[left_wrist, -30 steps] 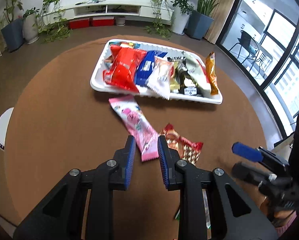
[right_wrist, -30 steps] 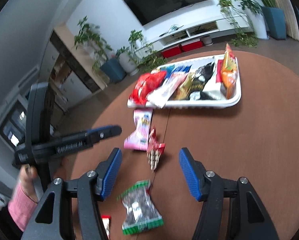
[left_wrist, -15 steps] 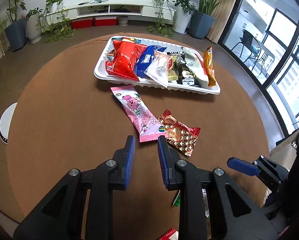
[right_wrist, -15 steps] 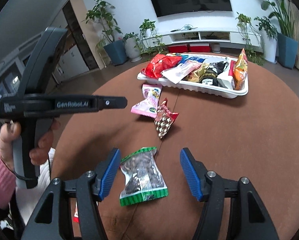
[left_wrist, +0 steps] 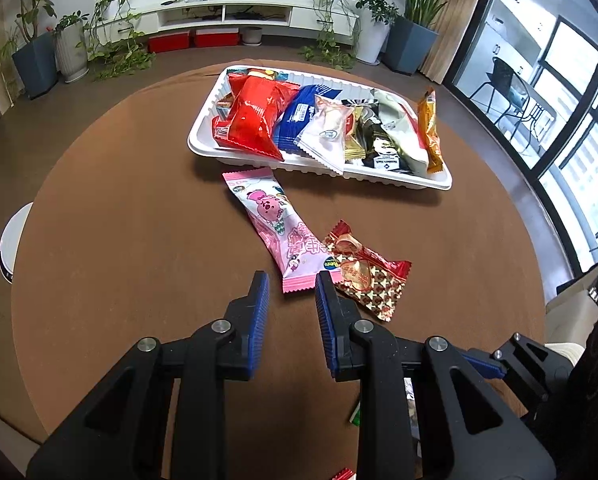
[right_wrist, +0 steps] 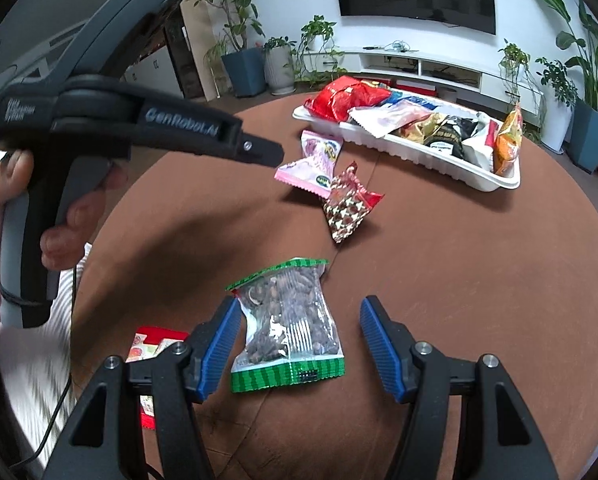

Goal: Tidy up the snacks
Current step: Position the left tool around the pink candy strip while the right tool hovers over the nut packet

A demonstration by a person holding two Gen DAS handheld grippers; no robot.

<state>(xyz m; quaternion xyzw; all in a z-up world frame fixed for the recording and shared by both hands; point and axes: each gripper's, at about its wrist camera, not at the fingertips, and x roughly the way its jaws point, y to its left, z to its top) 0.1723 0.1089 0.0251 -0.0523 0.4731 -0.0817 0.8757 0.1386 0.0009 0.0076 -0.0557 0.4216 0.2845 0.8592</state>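
Snacks fill your white plastic tray [left_wrist: 203, 148]; a clear green-edged nut bag [right_wrist: 289, 326] lies between your wide-open, empty right gripper [right_wrist: 301, 346]. Your left gripper [left_wrist: 288, 296] hovers narrowly parted, empty.

White tray [left_wrist: 203, 148] packed with snack packets — red, blue, white, gold, black, orange. Flat on the table just before it: pink wrapper [left_wrist: 277, 226], touching red-gold patterned packet [left_wrist: 365, 272]. Nearer — clear green-edged nut bag [right_wrist: 289, 324], small red packet [right_wrist: 149, 350].

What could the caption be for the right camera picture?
Open right gripper straddling a green-edged bag of seeds, with more snacks waiting beside the white tray.
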